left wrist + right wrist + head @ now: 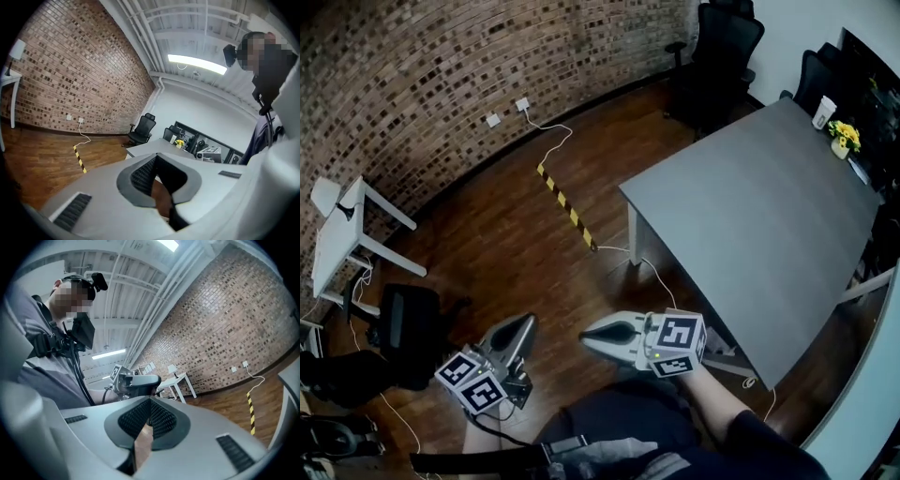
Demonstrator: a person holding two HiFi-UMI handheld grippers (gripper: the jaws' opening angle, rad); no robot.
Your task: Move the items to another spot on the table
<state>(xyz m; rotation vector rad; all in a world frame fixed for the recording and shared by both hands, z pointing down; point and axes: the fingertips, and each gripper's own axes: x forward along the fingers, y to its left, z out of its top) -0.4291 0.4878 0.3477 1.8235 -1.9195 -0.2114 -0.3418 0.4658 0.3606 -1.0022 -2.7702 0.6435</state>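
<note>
A white cup stood upright at the far right corner of the grey table, close to the table's edge. Just beside it, a little nearer along the same edge, a small pot of yellow flowers with green leaves also stood upright. The two were close together at that corner; whether they touched could not be told.
</note>
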